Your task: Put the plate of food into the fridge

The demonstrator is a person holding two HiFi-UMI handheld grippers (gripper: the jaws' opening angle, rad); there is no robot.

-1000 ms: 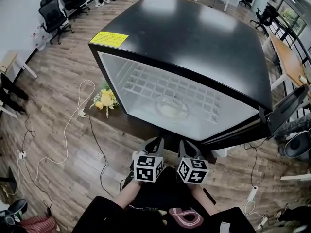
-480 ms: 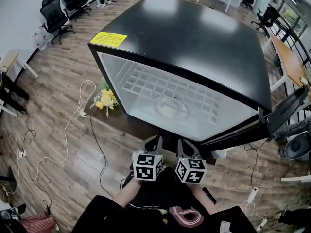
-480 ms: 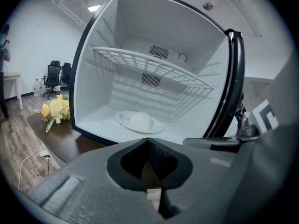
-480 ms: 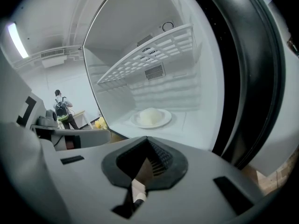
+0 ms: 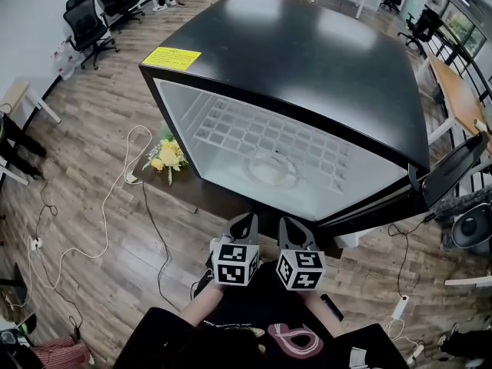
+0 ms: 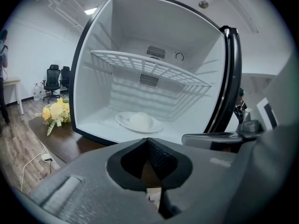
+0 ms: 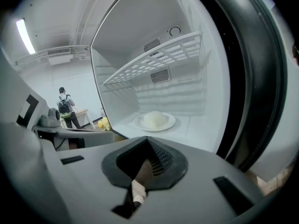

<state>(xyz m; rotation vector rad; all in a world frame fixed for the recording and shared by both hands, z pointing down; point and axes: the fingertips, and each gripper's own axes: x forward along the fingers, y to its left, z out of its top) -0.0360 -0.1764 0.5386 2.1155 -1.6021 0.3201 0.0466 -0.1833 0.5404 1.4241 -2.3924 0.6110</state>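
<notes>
A white plate with a pale mound of food [image 5: 270, 171] rests on the floor of the open black fridge [image 5: 307, 60], under its white wire shelf [image 5: 261, 137]. The plate [image 6: 139, 122] shows well ahead of the left gripper, and the plate [image 7: 155, 120] is also ahead of the right one. My left gripper [image 5: 243, 226] and right gripper [image 5: 294, 231] hang side by side in front of the fridge, close to my body. Both are shut with nothing between the jaws. The left gripper [image 6: 148, 142] and right gripper [image 7: 148, 142] point at the fridge's opening.
The fridge door [image 5: 453, 171] stands swung open at the right. A bunch of yellow flowers [image 5: 165, 158] lies on the dark low board [image 5: 192, 194] under the fridge. Cables [image 5: 115, 206] trail over the wood floor. Office chairs [image 5: 88, 21] stand at the far left, a person [image 7: 63, 108] far off.
The right gripper has edged a little to the left. The plate, fridge and door have not moved.
</notes>
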